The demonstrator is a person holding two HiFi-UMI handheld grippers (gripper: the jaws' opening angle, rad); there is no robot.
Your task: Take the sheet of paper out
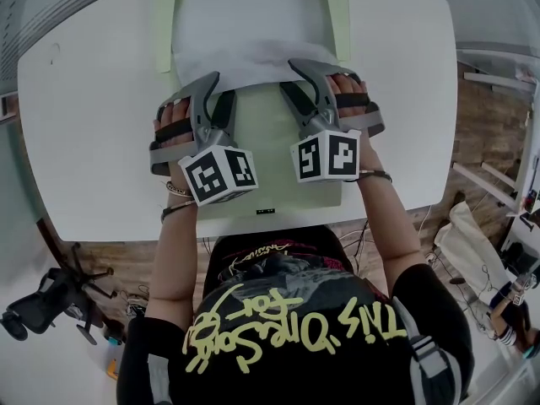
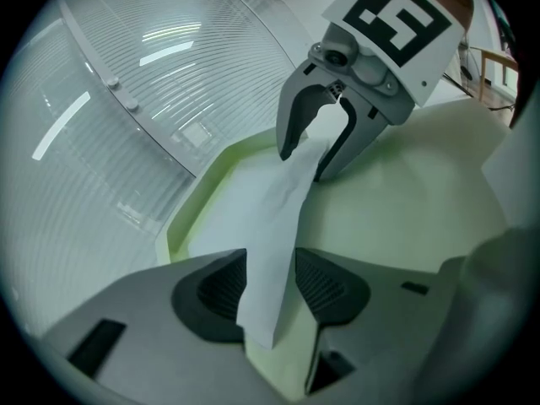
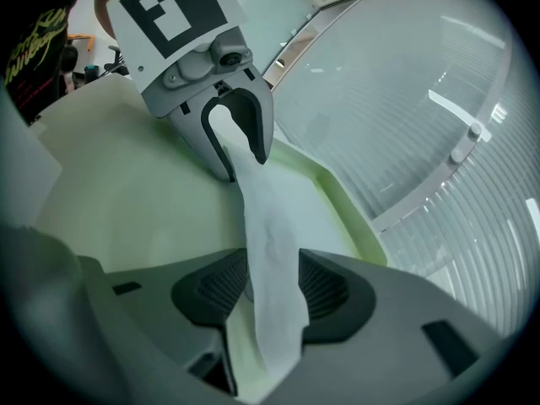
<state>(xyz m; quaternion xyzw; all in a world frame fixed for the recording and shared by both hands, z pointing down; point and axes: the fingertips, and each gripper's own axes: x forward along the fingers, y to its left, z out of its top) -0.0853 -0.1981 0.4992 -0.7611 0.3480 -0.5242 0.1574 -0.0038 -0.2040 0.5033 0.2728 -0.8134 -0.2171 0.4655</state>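
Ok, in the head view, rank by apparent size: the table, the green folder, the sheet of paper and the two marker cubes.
1. table
2. green folder, going by its outline
3. sheet of paper
4. left marker cube and right marker cube: they look alike, so unranked

The sheet of paper [image 1: 245, 45] hangs between my left gripper [image 2: 270, 281] and my right gripper [image 3: 272, 285] and closes that gap. The green folder [image 1: 164, 24] has raised edges. Beside it the white table [image 1: 84, 125] gives flat room on both sides.
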